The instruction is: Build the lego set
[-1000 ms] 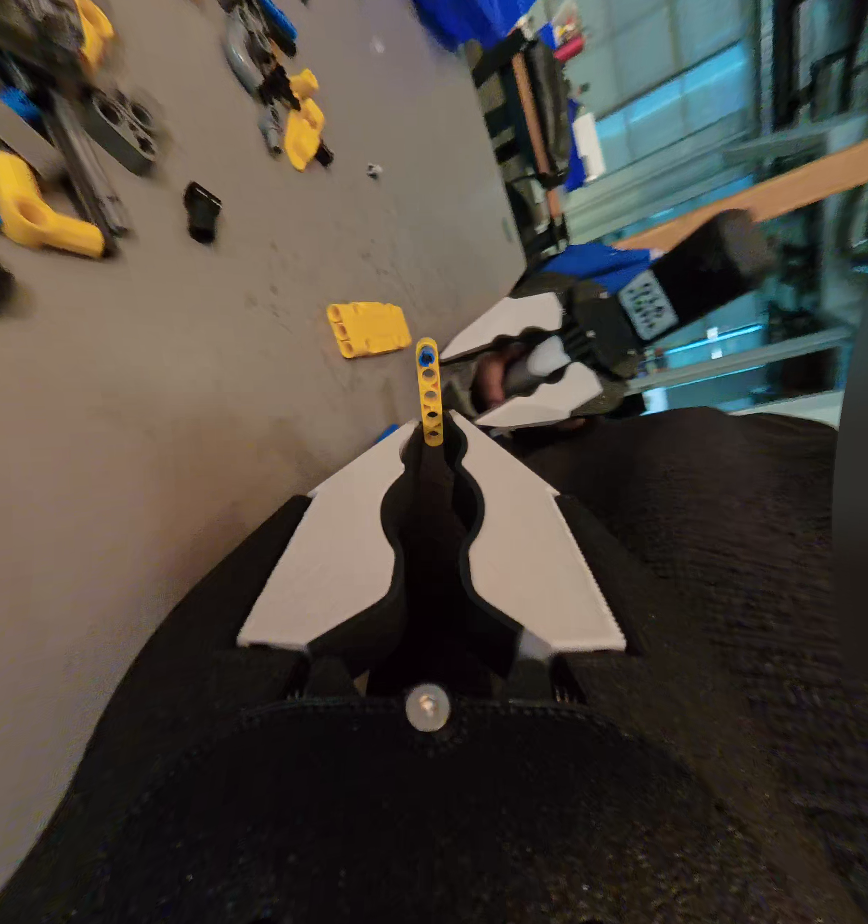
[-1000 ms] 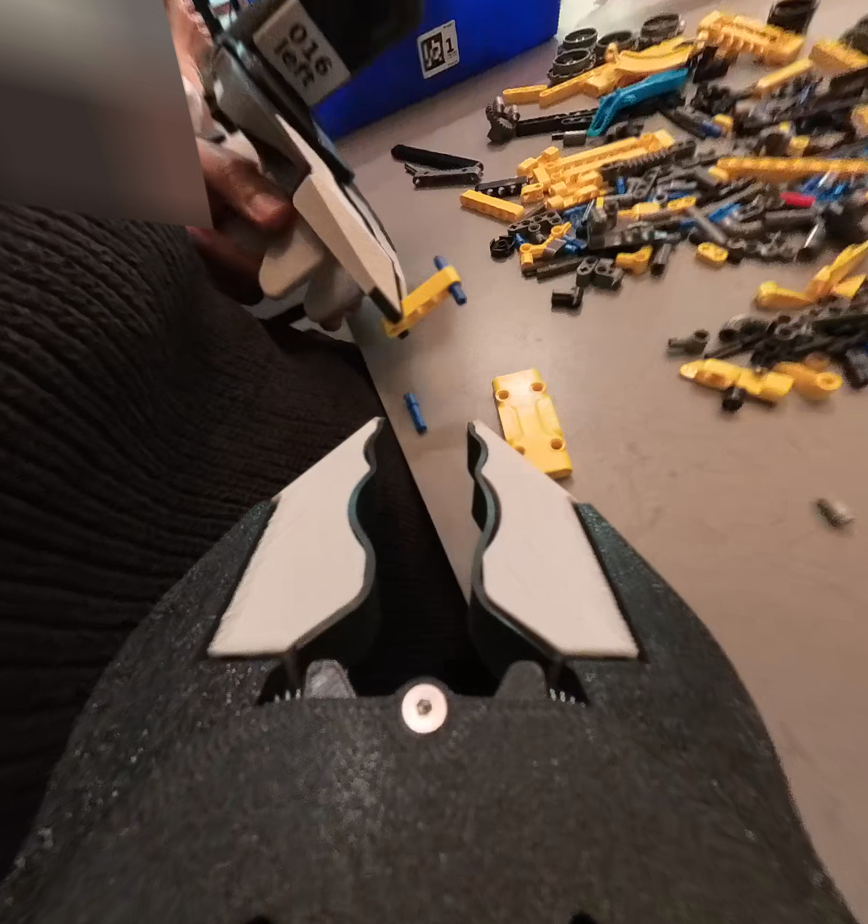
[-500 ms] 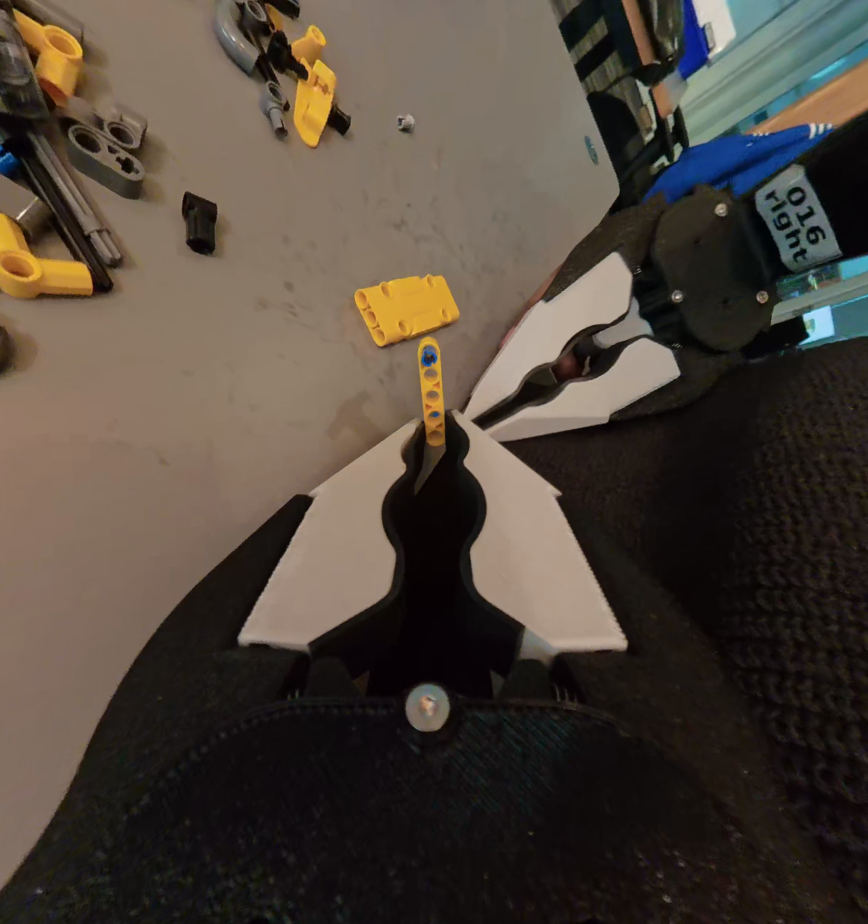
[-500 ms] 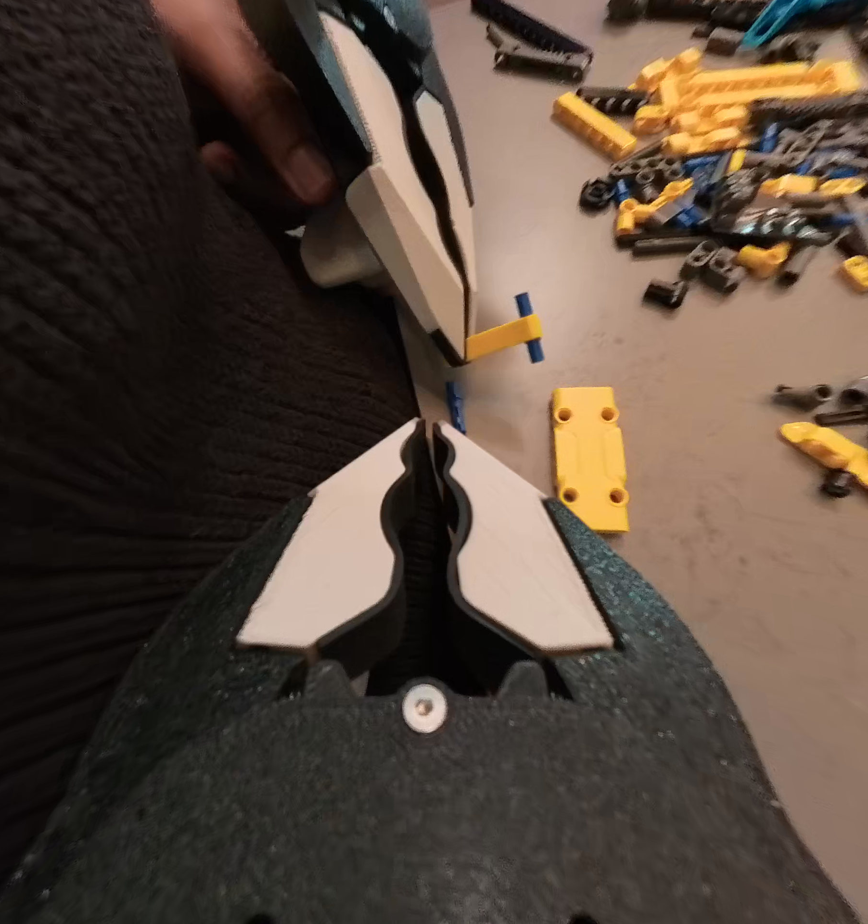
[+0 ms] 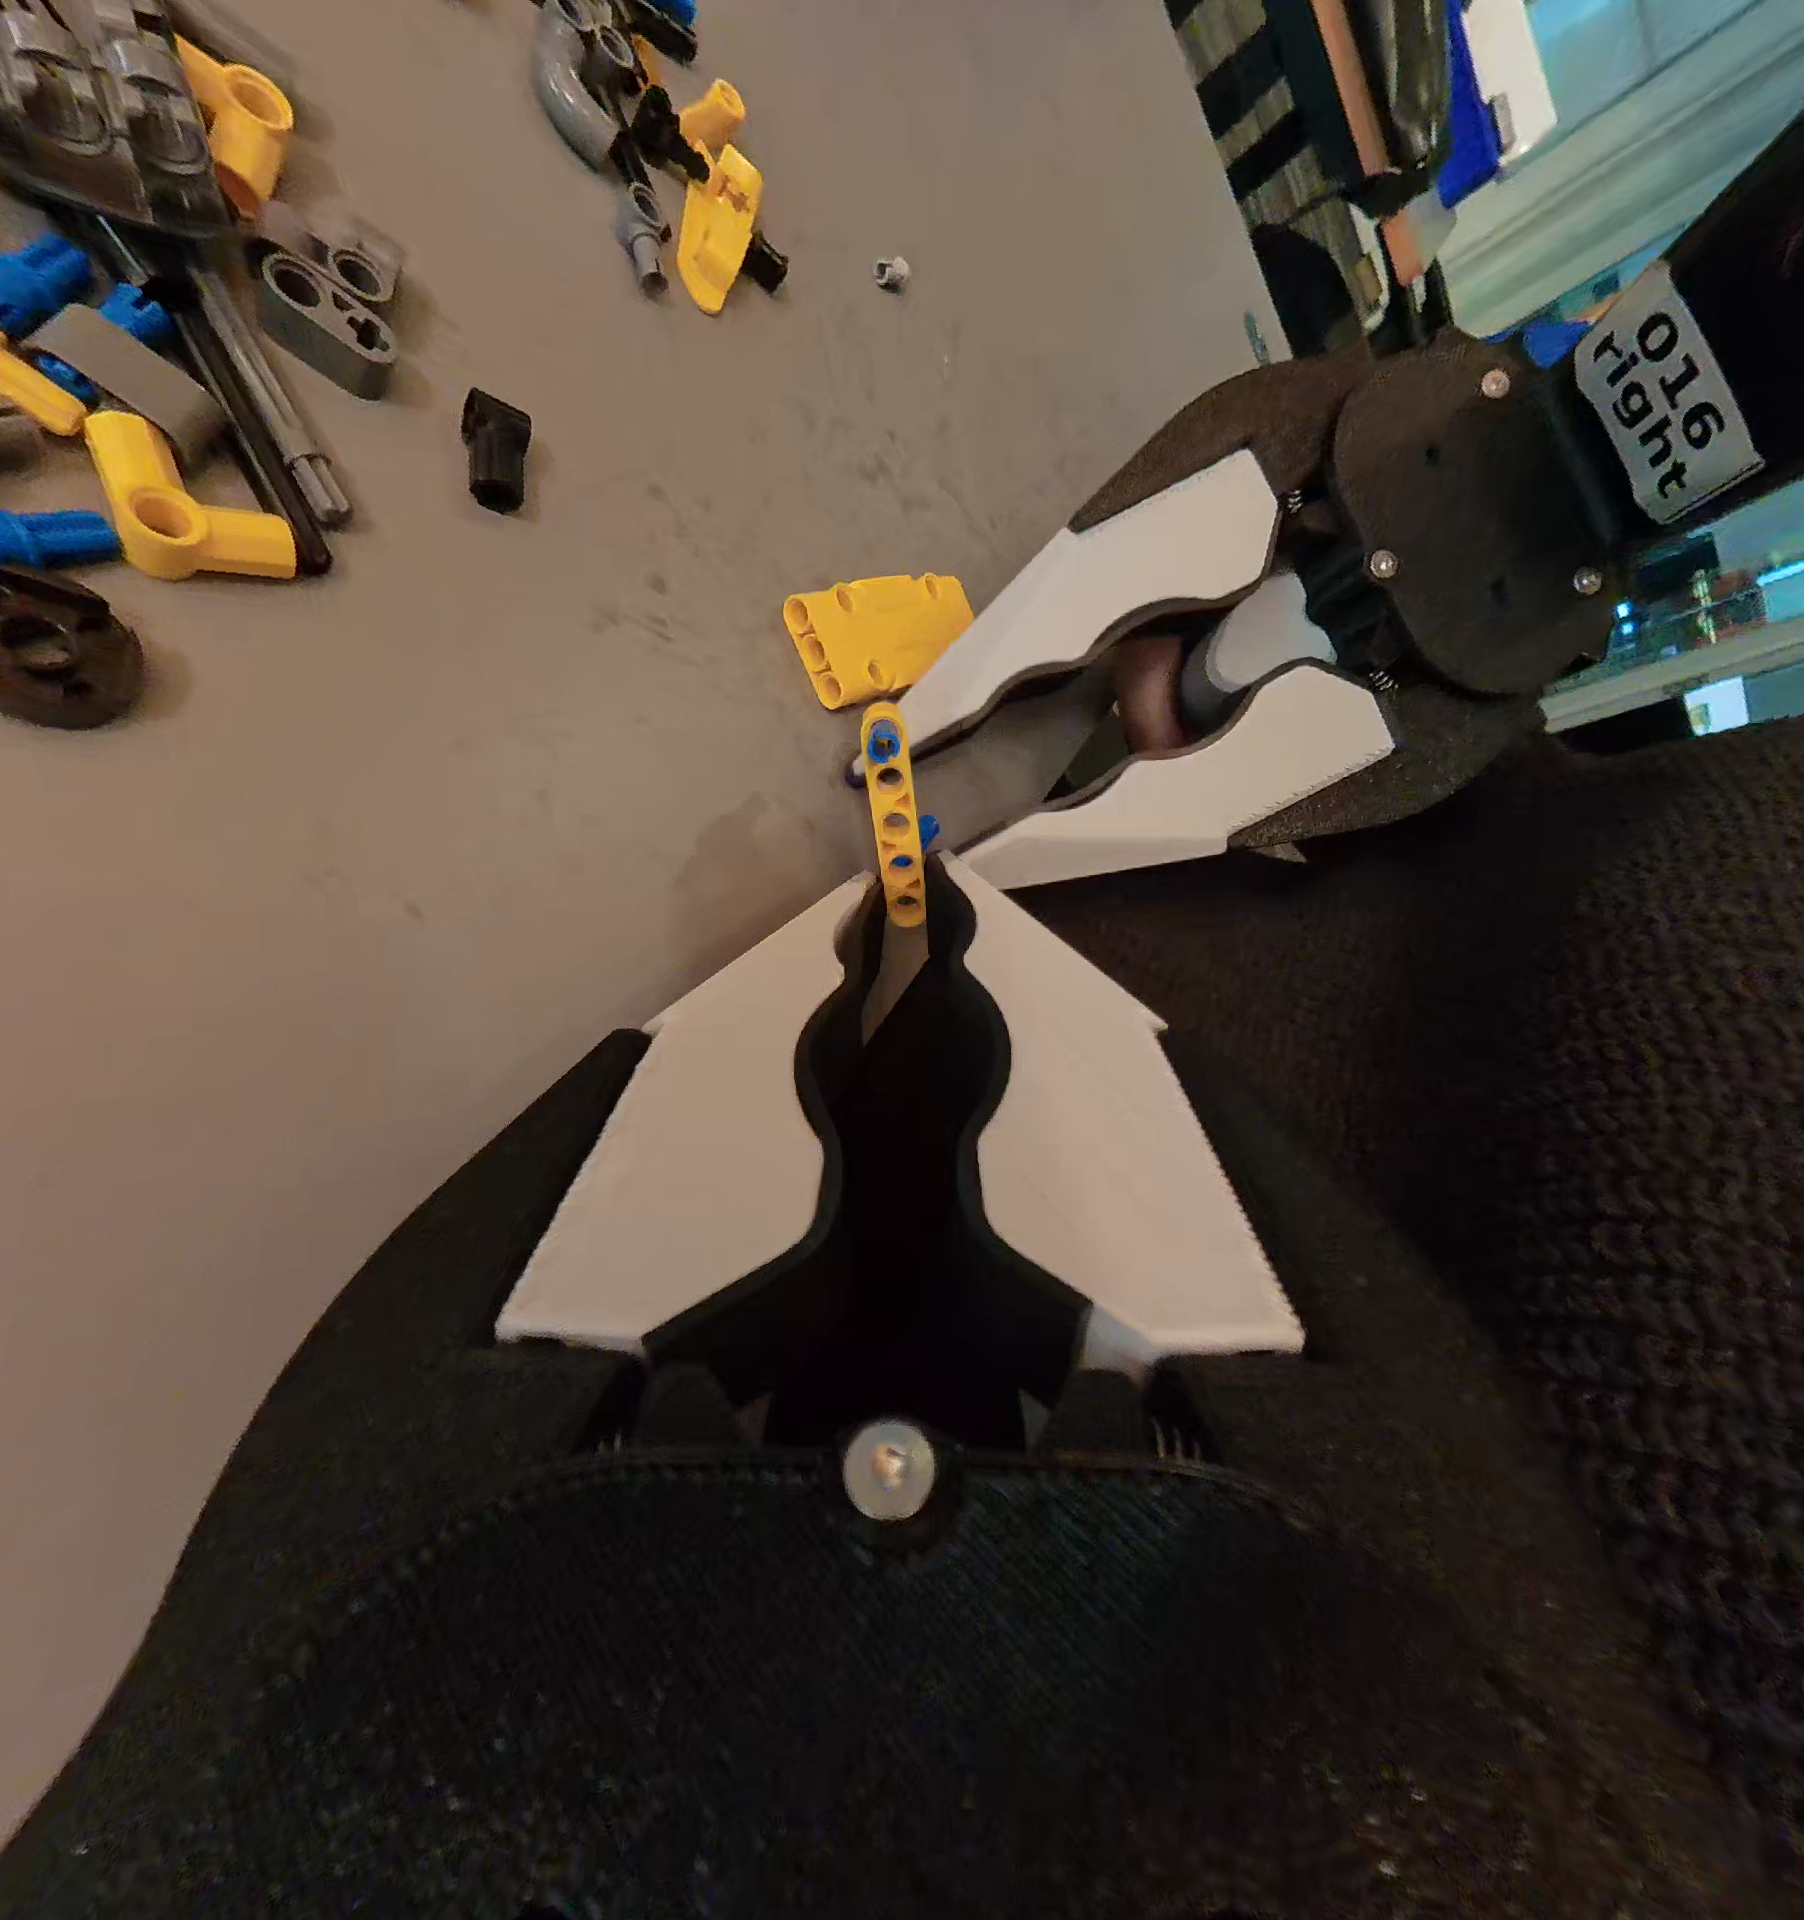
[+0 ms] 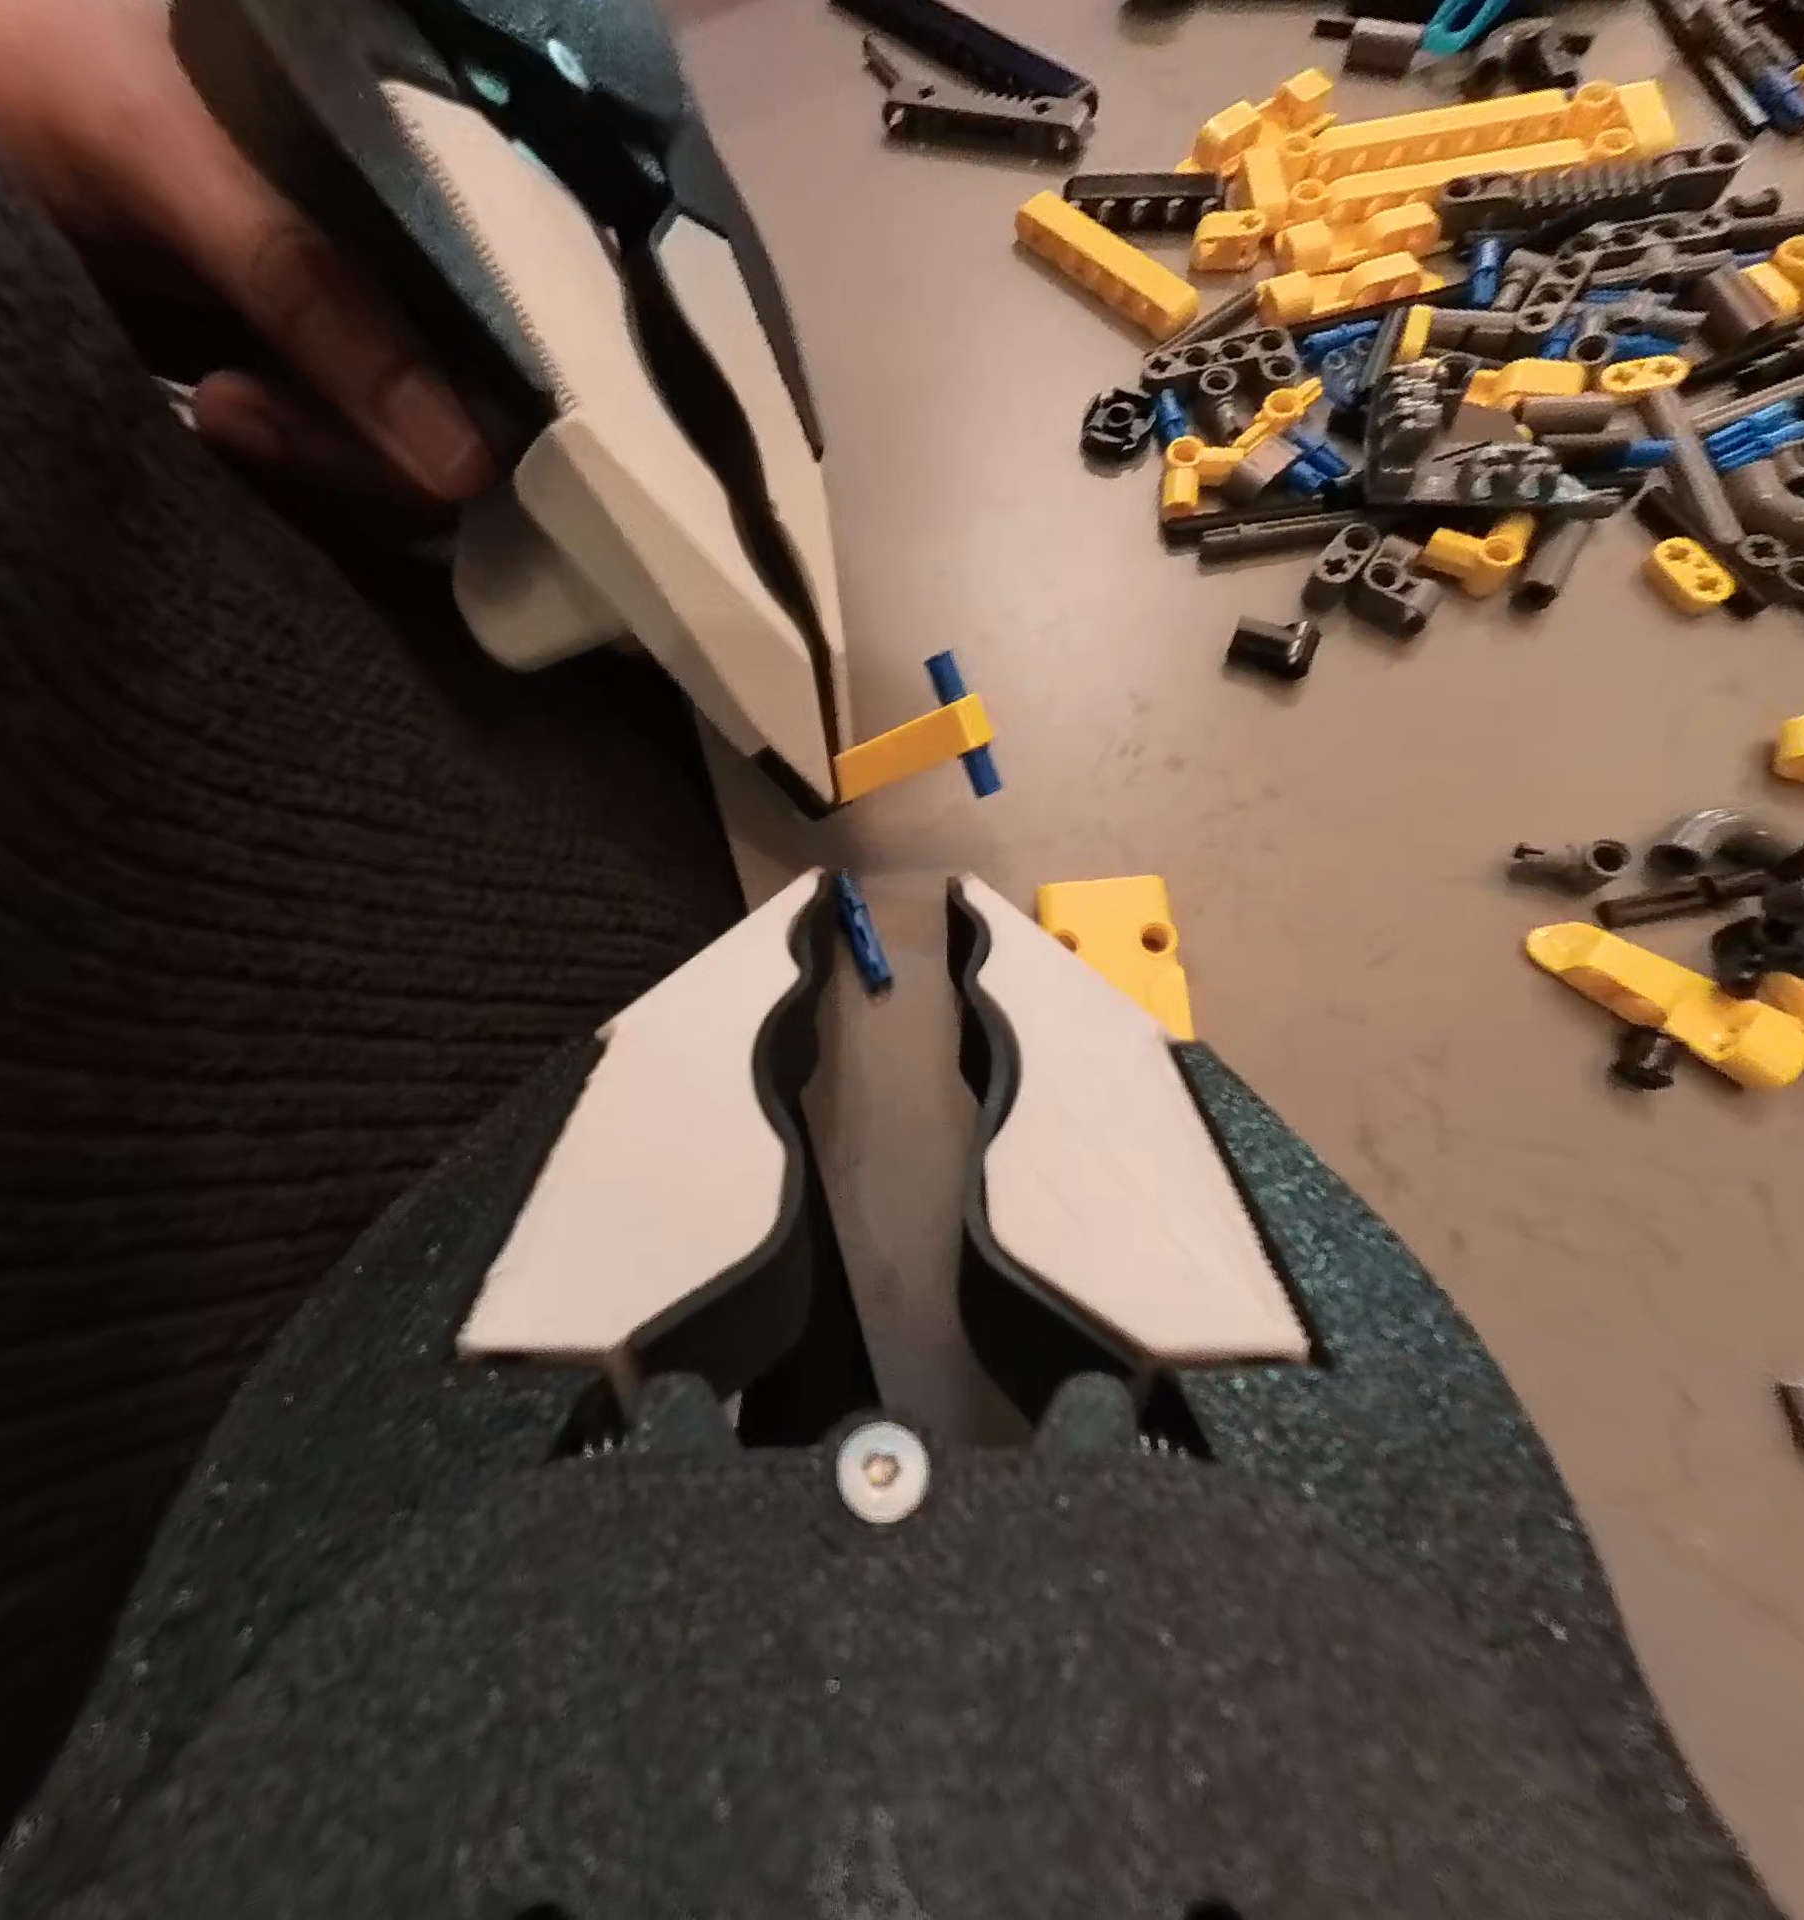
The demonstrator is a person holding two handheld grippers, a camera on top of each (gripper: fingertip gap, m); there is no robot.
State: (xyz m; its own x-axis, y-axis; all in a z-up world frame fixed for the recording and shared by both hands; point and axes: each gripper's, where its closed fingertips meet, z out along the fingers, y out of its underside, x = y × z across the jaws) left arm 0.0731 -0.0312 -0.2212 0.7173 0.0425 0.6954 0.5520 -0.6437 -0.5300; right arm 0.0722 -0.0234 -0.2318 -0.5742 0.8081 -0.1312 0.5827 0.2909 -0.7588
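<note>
My left gripper (image 5: 903,883) is shut on one end of a thin yellow beam (image 5: 896,821) with a row of holes. A blue pin (image 5: 883,742) sits through the beam's far hole. In the right wrist view the left gripper (image 6: 825,795) holds this beam (image 6: 908,750) just above the table, with the pin (image 6: 965,722) crosswise. My right gripper (image 6: 887,885) is open and empty. A loose blue pin (image 6: 862,943) lies on the table between its fingers, close to the left finger. In the left wrist view the right gripper (image 5: 913,816) reaches in from the right, its tips beside the beam.
A flat yellow panel (image 6: 1126,935) lies just right of my right gripper and shows in the left wrist view (image 5: 872,639). A big pile of yellow, black, grey and blue parts (image 6: 1500,364) lies farther out. A black knitted sleeve (image 6: 254,935) covers the table edge on the left. Less than 4 cm separates the two grippers' tips.
My right gripper closed to nearly shut half a second ago and has now opened again, moving forward so the loose blue pin lies between its fingers. My left gripper keeps hold of the yellow beam.
</note>
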